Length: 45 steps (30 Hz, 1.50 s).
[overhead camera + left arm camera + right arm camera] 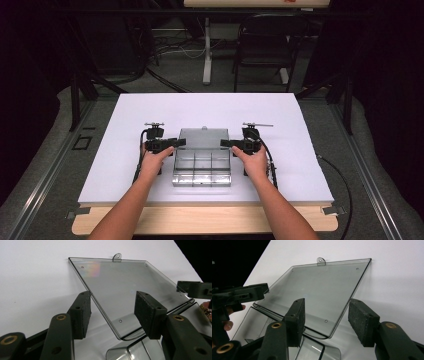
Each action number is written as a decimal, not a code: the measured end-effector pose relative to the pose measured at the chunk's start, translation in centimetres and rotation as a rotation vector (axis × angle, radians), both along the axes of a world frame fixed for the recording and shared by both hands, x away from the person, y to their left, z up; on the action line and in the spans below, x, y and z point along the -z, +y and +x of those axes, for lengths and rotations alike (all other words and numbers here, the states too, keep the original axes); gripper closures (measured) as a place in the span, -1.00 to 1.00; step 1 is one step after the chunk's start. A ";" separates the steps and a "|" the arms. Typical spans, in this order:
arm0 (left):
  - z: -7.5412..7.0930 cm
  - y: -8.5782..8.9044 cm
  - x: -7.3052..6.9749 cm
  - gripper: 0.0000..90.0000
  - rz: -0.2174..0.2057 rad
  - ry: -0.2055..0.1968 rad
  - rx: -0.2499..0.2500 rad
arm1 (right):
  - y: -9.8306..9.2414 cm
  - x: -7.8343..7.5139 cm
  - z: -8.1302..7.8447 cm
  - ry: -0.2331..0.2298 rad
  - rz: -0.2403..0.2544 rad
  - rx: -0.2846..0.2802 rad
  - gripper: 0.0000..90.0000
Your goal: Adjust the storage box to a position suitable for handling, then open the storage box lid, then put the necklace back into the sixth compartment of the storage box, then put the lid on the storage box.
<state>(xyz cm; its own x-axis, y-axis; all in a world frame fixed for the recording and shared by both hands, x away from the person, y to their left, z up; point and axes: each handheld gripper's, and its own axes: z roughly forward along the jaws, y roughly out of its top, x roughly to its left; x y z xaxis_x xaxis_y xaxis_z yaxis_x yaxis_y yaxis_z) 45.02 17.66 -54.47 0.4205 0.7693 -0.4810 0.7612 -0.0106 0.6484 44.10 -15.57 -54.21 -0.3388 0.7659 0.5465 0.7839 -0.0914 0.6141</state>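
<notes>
White table (pixel 150 107), open clear compartment box (pixel 202 172), lid (pixel 204 137) flat behind.

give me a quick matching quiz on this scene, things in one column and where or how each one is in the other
Things:
1. lid
2. hang tab
3. left tool
4. compartment tray

States:
A. on the lid's far edge
B. open, astride the lid's left side edge
C. swung open, lying flat on the table
D. nearest the person, divided inside

Pairs: 1-C, 2-A, 3-B, 4-D
</notes>
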 end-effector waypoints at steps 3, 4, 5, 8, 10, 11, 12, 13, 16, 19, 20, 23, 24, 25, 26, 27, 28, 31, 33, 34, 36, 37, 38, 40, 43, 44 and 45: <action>-0.3 0.1 -0.5 0.06 0.006 -0.014 0.013 | -0.1 -0.4 -0.5 -0.029 -0.010 -0.013 0.08; -0.4 0.2 -0.6 0.06 0.010 -0.017 0.013 | -0.2 -0.5 -0.7 -0.039 -0.015 -0.014 0.08; -0.6 0.2 -0.7 0.06 0.010 -0.022 0.019 | -0.2 -0.6 -0.9 -0.047 -0.014 -0.015 0.09; -1.1 0.2 -1.0 0.06 0.020 -0.034 0.024 | -0.2 -0.8 -1.4 -0.067 -0.039 -0.024 0.09; -1.4 0.2 -1.3 0.06 0.033 -0.046 0.028 | -0.2 -1.0 -1.8 -0.081 -0.045 -0.027 0.09; -1.5 0.3 -1.4 0.06 0.037 -0.052 0.028 | -0.3 -1.3 -2.0 -0.086 -0.041 -0.032 0.09; -1.7 0.3 -1.5 0.06 0.036 -0.060 0.028 | -0.3 -1.4 -2.2 -0.089 -0.034 -0.032 0.10; -1.9 0.4 -1.6 0.06 0.038 -0.064 0.035 | -0.3 -1.7 -2.4 -0.094 -0.029 -0.043 0.10; -2.5 0.7 -1.8 0.06 0.042 -0.069 0.048 | -0.2 -2.1 -3.1 -0.115 -0.040 -0.054 0.11; -3.0 1.2 -1.9 0.06 0.050 -0.075 0.049 | -0.3 -2.3 -3.7 -0.129 -0.070 -0.079 0.12; -3.1 1.3 -2.0 0.06 0.047 -0.071 0.044 | -0.3 -2.4 -3.9 -0.136 -0.077 -0.078 0.12; -3.3 1.9 -2.3 0.06 0.046 -0.077 0.045 | -0.6 -2.6 -4.6 -0.168 -0.125 -0.095 0.15; -3.5 2.1 -2.3 0.06 0.045 -0.080 0.047 | -0.7 -2.6 -4.8 -0.179 -0.138 -0.097 0.17; -3.6 2.2 -2.4 0.06 0.049 -0.079 0.045 | -0.8 -2.6 -5.1 -0.191 -0.141 -0.097 0.19; -3.7 2.3 -2.3 0.06 0.053 -0.083 0.048 | -1.0 -2.7 -5.2 -0.192 -0.146 -0.100 0.23; -3.8 2.4 -2.3 0.06 0.055 -0.082 0.049 | -1.2 -2.7 -5.4 -0.190 -0.148 -0.112 0.27; -4.0 2.5 -2.3 0.06 0.056 -0.079 0.049 | -1.3 -2.7 -5.6 -0.196 -0.142 -0.112 0.29; -4.3 2.8 -2.4 0.06 0.049 -0.080 0.049 | -2.0 -2.9 -6.2 -0.209 -0.134 -0.117 0.31; -4.4 3.0 -2.5 0.06 0.045 -0.085 0.049 | -2.5 -3.0 -6.6 -0.221 -0.136 -0.114 0.31; -4.6 3.0 -2.6 0.06 0.042 -0.087 0.051 | -2.6 -3.1 -6.7 -0.219 -0.140 -0.116 0.31; -4.7 3.1 -2.8 0.06 0.038 -0.093 0.049 | -3.1 -3.2 -6.9 -0.225 -0.147 -0.117 0.30; -4.8 3.1 -3.0 0.06 0.040 -0.096 0.052 | -3.2 -3.2 -7.0 -0.225 -0.149 -0.113 0.29; -4.9 3.2 -3.1 0.06 0.037 -0.103 0.052 | -3.4 -3.2 -7.0 -0.230 -0.161 -0.111 0.28; -5.1 3.3 -3.3 0.06 0.035 -0.106 0.053 | -3.7 -3.2 -7.1 -0.228 -0.168 -0.101 0.28; -5.2 3.4 -3.4 0.06 0.028 -0.113 0.052 | -4.0 -3.2 -7.3 -0.226 -0.189 -0.104 0.28; -5.3 3.4 -3.4 0.06 0.029 -0.113 0.051 | -4.1 -3.1 -7.3 -0.225 -0.193 -0.104 0.28; -5.3 3.4 -3.4 0.06 0.031 -0.113 0.052 | -4.1 -3.1 -7.3 -0.220 -0.204 -0.104 0.28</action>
<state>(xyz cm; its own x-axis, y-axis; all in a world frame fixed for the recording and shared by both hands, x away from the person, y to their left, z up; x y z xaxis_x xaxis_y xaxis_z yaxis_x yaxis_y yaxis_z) 39.70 21.09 -51.09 0.5103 0.7586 -0.4050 0.6814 -0.0693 0.7287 36.75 -19.66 -51.15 -0.5140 0.8073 0.2901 0.6292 0.1250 0.7671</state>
